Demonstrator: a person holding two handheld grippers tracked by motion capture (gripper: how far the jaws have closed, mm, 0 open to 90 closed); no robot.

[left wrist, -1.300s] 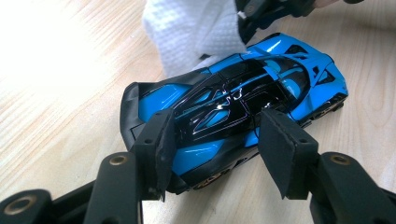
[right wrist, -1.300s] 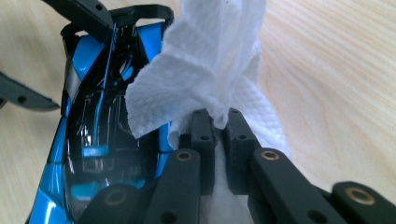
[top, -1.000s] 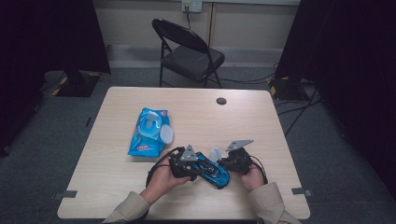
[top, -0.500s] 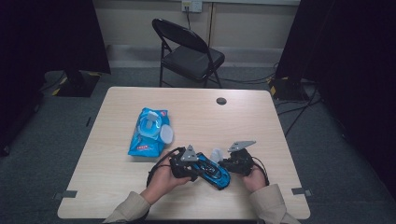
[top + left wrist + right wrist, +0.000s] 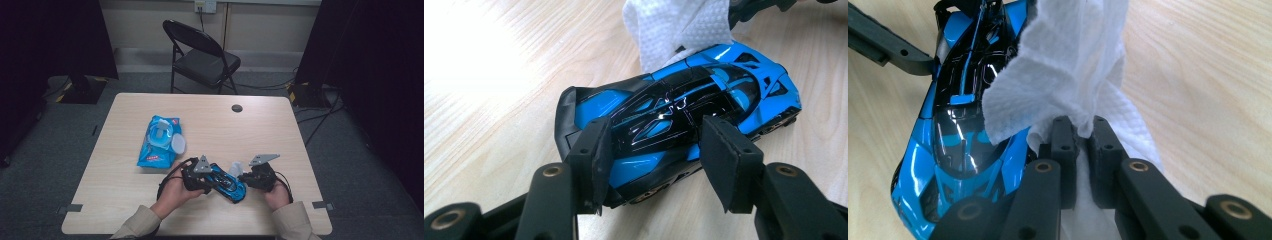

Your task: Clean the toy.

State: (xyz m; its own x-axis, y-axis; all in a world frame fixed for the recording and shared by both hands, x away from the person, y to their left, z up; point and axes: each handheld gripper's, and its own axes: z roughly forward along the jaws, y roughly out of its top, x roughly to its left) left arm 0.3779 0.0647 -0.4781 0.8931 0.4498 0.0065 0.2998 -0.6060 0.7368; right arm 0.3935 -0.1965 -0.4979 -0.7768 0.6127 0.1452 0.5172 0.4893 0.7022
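A light wooden desk (image 5: 125, 200) carries a blue wipes pack (image 5: 160, 142) and, near the front edge, a blue and black toy car (image 5: 674, 120). The left gripper (image 5: 656, 155) jaws grasp the car's sides, and the right gripper (image 5: 1079, 150) jaws are clenched on a white wipe (image 5: 1068, 65) resting against the car

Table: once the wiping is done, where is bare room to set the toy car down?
The table is bare across its far right, between the round dark cap and the right edge, and along the left edge beside the wipes pack. The near middle is crowded: the left gripper holds the toy car, the right gripper the white wipe.
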